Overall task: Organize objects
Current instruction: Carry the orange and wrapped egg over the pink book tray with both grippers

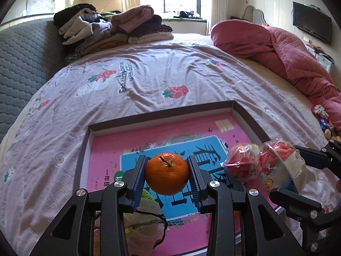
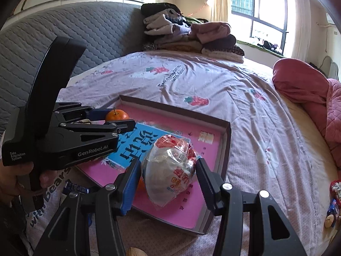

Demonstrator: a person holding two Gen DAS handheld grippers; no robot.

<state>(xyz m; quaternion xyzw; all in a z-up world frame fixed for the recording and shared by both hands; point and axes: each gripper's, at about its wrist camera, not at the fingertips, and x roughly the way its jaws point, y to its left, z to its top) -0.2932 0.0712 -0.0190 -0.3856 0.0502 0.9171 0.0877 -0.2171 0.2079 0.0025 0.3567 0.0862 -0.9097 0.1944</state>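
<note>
My left gripper (image 1: 167, 171) is shut on an orange tangerine (image 1: 166, 173) and holds it above the shallow cardboard box (image 1: 162, 118) with a pink book cover inside. The tangerine also shows in the right wrist view (image 2: 117, 115), held by the left gripper (image 2: 119, 119). My right gripper (image 2: 168, 175) is shut on a plastic-wrapped red and white egg-shaped toy (image 2: 170, 166), over the box's near right part (image 2: 227, 147). In the left wrist view the wrapped toy (image 1: 277, 166) and a second red wrapped one (image 1: 240, 162) show at the right, with the right gripper (image 1: 298, 170) around the nearer one.
The box lies on a bed with a strawberry-print sheet (image 1: 149, 81). Folded clothes (image 1: 110, 27) are piled at the headboard, a pink quilt (image 1: 287, 51) at the right. Small wrapped sweets (image 2: 334, 202) and a walnut (image 2: 135, 251) lie on the sheet. A drawstring pouch (image 1: 145, 219) sits under the left gripper.
</note>
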